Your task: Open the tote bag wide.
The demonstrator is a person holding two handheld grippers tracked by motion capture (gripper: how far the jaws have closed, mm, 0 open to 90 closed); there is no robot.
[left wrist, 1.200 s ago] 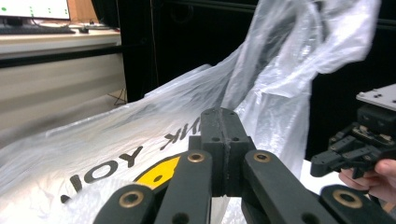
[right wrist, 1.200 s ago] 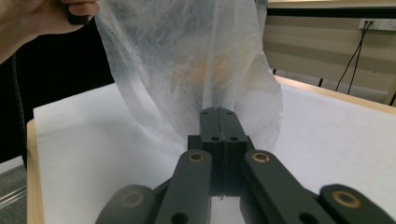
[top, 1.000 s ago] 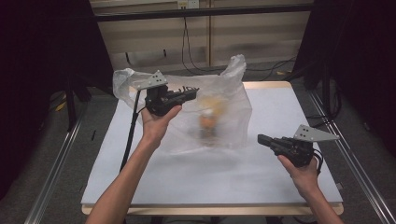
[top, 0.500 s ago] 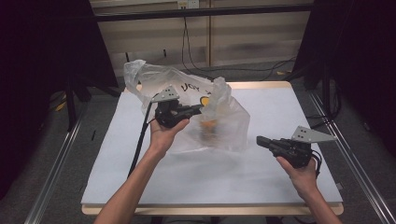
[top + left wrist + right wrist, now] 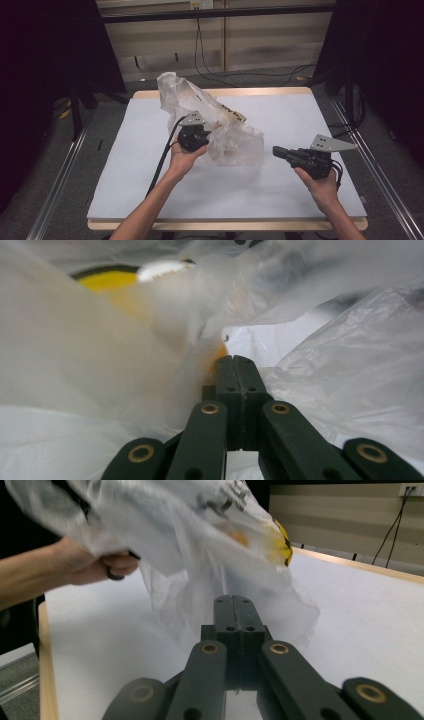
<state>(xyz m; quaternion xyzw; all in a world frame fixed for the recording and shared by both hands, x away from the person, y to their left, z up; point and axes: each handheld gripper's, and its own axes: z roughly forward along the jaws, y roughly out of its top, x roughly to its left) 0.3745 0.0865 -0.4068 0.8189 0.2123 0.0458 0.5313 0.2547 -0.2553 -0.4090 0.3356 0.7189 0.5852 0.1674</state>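
A crumpled clear plastic bag [image 5: 220,125] sits near the middle of the white surface [image 5: 280,200], its long axis running from the raised far-left end down to the near-right end resting on the surface. The left tongs [image 5: 207,140] are buried in its folds; the left gripper view shows their 2 jaws pressed together among the film, with something yellow [image 5: 107,281] blurred behind it. The right tongs [image 5: 276,150] hover well apart to the right, pointing left at the bag, jaws together on nothing. The right gripper view adds the left hand [image 5: 95,565] lifting the bag's upper part.
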